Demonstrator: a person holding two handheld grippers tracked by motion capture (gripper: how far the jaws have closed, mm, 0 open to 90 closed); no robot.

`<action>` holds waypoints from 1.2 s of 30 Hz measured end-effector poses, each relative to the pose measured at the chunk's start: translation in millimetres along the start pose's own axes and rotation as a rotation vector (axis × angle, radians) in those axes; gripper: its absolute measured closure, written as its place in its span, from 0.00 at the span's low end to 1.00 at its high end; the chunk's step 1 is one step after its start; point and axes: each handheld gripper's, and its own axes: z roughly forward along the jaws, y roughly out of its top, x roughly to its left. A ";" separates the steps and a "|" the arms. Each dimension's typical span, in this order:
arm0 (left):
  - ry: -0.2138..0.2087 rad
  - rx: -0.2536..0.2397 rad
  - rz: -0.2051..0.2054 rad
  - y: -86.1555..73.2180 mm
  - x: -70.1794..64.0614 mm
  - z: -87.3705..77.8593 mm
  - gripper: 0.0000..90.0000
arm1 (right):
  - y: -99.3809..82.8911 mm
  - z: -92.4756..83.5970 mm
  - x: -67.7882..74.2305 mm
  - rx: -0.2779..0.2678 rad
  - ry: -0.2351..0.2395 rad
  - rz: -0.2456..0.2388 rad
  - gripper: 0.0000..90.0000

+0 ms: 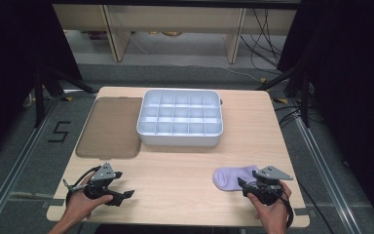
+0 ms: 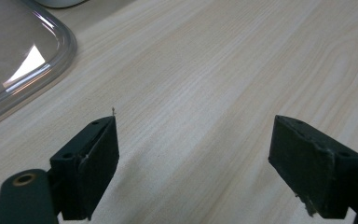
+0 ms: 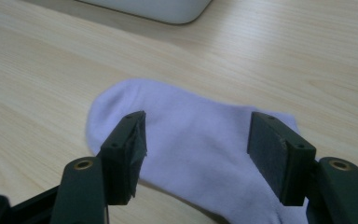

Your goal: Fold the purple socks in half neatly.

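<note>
Poised over a lilac sock (image 3: pixel 191 154) lying flat at the near right of the table (image 1: pixel 175 175), in front of the white divided tray (image 1: pixel 180 118) and apart from it: right gripper (image 3: pixel 196 156) with jaws apart on either side of the fabric, pads seemingly above it and not yet pressing. Best taken, by the look of it, with a straight drop onto the middle of the sock, pinching a fold of cloth rather than scraping the wood, then lifting clear before heading for a tray compartment. At the near left, left gripper (image 2: pixel 193 154) open wide over bare wood, holding and touching nothing, near the clear lid (image 2: pixel 14 60) beside the tray
</note>
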 end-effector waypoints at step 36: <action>-0.007 0.003 0.013 2.3 0.7 0.9 0.17 | 19.0 36.6 31.3 0.139 0.088 -0.186 1.00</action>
